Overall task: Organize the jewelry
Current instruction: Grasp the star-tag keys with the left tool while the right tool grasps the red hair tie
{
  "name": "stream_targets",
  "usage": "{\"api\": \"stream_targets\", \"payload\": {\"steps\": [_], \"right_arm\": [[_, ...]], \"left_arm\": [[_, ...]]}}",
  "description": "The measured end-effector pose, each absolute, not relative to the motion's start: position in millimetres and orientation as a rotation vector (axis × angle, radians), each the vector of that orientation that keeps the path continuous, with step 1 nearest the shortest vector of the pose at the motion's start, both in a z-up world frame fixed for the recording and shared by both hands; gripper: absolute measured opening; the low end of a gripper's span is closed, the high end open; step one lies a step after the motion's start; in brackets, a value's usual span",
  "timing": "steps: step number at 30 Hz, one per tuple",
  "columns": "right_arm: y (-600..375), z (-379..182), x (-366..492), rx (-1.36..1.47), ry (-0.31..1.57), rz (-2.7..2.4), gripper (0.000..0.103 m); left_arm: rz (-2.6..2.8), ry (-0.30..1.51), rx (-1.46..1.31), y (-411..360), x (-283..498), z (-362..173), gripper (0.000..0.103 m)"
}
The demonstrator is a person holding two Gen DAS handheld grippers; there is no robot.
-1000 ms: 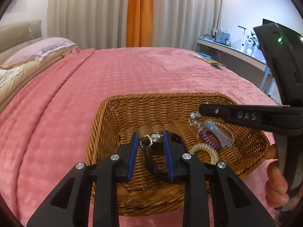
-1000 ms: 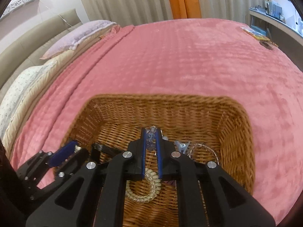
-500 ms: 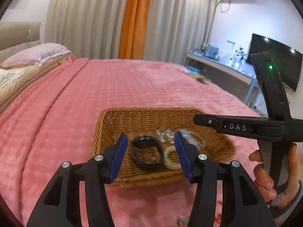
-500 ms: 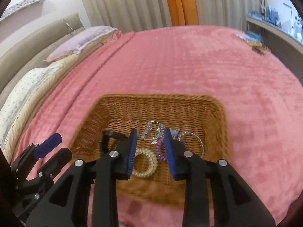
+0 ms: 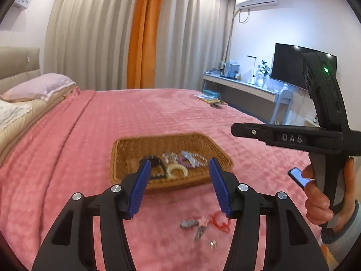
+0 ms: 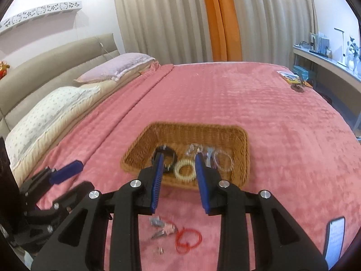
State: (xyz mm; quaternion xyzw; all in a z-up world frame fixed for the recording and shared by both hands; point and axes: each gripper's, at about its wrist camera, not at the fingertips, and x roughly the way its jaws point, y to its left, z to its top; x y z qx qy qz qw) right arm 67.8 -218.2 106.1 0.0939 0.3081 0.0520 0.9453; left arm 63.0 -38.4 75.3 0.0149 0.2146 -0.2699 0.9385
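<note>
Two grippers are up over the pink bedspread (image 5: 108, 122), and both of yours are empty: the left gripper (image 5: 179, 186) has its blue pads spread wide, and the right gripper (image 6: 179, 180) is spread too, a little less so. The wicker basket (image 6: 241, 149) sits ahead of you on the bed and already holds part of the jewelry: a black watch (image 6: 165, 153), a cream coil band (image 6: 185, 168), a clear bangle (image 6: 222, 160) and some pale, blurred pieces I can't name.

What's left lies loose on the blanket just beneath your fingers, well short of the basket: a red string bracelet (image 6: 188, 239), a couple of silver clips (image 5: 191, 223) and a tiny pale piece (image 5: 212, 244) nearest you.

So you look to be between picks, lined up for the next item. I'd judge the next move calls for tipping one gripper down onto a single piece, pads straddling it and low against the plush, since the thin string and small clips will sink into the pile and slip out of a shallow pinch. Mind the phone (image 6: 336, 237) lying at your right
</note>
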Motion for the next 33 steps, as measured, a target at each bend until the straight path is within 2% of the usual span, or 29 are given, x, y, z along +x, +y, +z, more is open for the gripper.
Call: {"api": "stream_targets", "payload": {"steps": [10,13,14,16,21,30,33], "right_arm": [[-221.4,19.1,47.3,0.217,0.776,0.104,0.026],[-224.2,-12.7,51.3,0.221,0.838,0.094,0.026],[-224.9,-22.4,53.0,0.229,0.856,0.097,0.026],[-227.5,-35.9,57.2,0.249,0.884,0.119,0.026],[-226.5,-53.8,63.9,0.254,0.918,0.139,0.026],[-217.8,-62.0,66.4,0.202,0.938,0.113,0.026],[-215.2,-62.9,67.7,0.181,0.938,0.103,0.026]], "left_arm": [[-0.605,0.646,0.038,-42.8,57.2,3.2,0.052],[-0.602,0.745,0.054,-51.1,68.9,-25.3,0.044],[-0.613,0.775,0.041,-51.9,73.6,-32.3,0.038],[-0.642,0.827,0.016,-53.3,82.0,-44.0,0.036],[-0.651,0.882,0.072,-67.8,90.5,-60.8,0.036],[-0.604,0.869,0.195,-99.5,93.3,-62.8,0.036],[-0.606,0.869,0.215,-104.9,94.6,-63.7,0.029]]}}
